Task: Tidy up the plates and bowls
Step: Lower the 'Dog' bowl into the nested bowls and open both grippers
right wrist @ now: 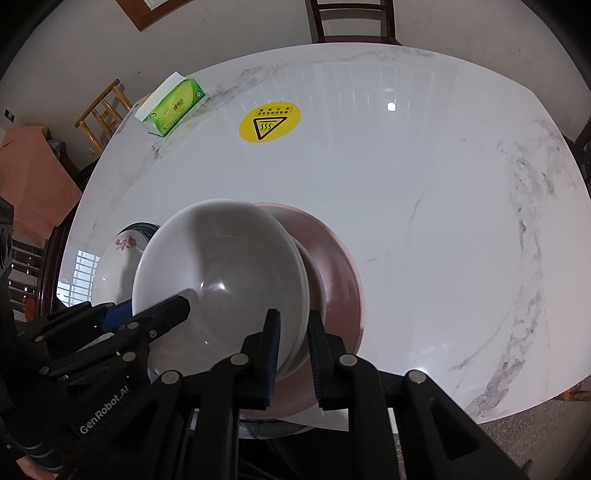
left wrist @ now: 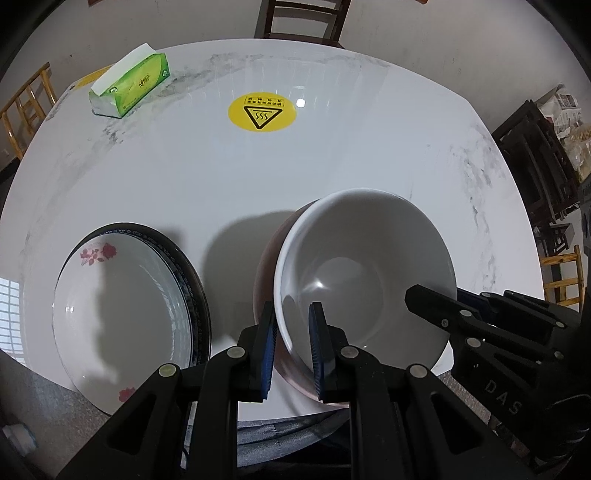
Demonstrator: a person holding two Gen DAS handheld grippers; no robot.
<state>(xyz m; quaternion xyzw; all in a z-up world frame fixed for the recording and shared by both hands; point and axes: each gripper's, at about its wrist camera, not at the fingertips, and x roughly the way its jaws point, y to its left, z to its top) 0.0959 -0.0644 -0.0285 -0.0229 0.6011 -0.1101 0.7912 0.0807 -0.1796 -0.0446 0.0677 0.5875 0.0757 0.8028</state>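
Observation:
A white bowl (left wrist: pixel 362 273) is held tilted over a pink bowl (right wrist: pixel 340 273) on the marble table. My left gripper (left wrist: pixel 293 347) is shut on the white bowl's near-left rim. My right gripper (right wrist: pixel 293 350) is shut on the white bowl's right rim (right wrist: pixel 295 332); the white bowl (right wrist: pixel 221 280) fills the middle of the right wrist view. To the left lies a white plate with red flowers (left wrist: pixel 122 314) stacked on a dark-rimmed plate (left wrist: pixel 192 280); it shows also in the right wrist view (right wrist: pixel 122 254).
A green tissue box (left wrist: pixel 129 86) lies at the table's far left. A yellow round heat-warning sticker (left wrist: pixel 262 114) marks the table's middle. Wooden chairs stand behind (left wrist: pixel 299 18) and at the left (left wrist: pixel 26 107). The table's near edge (right wrist: pixel 517 406) is close.

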